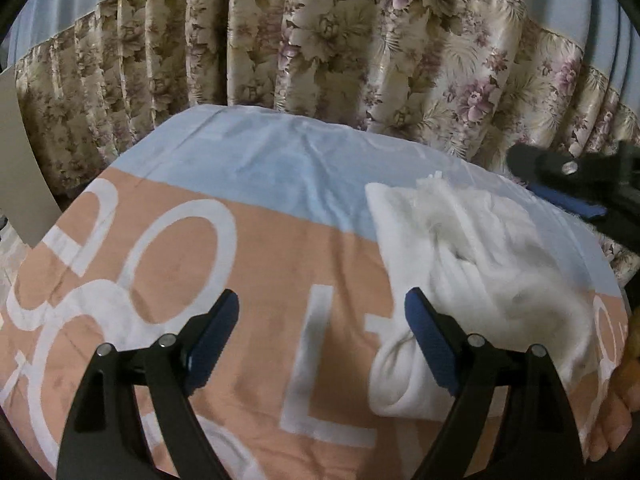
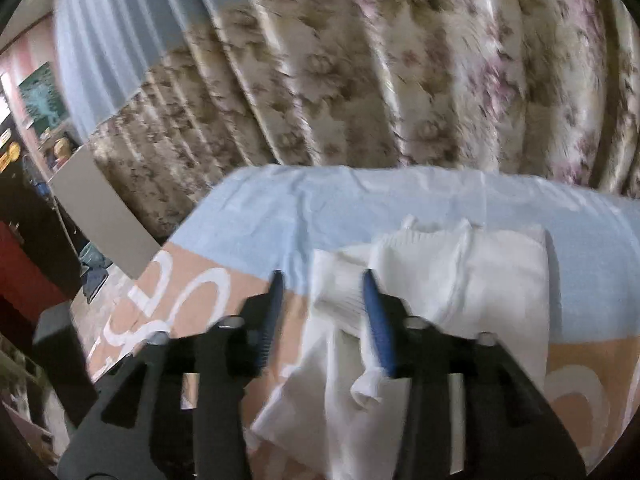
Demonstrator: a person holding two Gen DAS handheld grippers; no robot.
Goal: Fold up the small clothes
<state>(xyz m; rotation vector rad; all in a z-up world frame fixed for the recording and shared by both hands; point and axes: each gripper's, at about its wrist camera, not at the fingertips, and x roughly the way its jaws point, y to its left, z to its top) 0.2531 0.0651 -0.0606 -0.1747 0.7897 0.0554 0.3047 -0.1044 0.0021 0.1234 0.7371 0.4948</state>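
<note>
- On the bed, a white garment (image 1: 472, 264) lay crumpled on a peach and pale-blue cover (image 1: 256, 248) printed with large white letters.
- The garment sat toward the right side of the left wrist view, straddling the line where the peach band met the blue band.
- The left gripper (image 1: 322, 316) hovered over the cover with its fingers (image 1: 430, 344) spread wide and nothing between them; the right-hand blue pad overlapped the garment's left edge in the view, while the other pad stood over bare peach cloth.
- Whether that pad actually touched the fabric could not be told.
- The right gripper (image 2: 324, 308) was held above the garment (image 2: 460, 280) with its fingers (image 2: 378, 320) apart at a moderate gap; the folded upper part lay ahead of the fingertips, and a loose fold hung just below the right-hand pad.
- The right wrist view was motion-blurred, so contact there was unclear.
- In the left wrist view the right gripper (image 1: 576, 196) showed at the far right, past the garment's far edge.
- A floral curtain (image 1: 360, 60) hung behind the bed.
</note>
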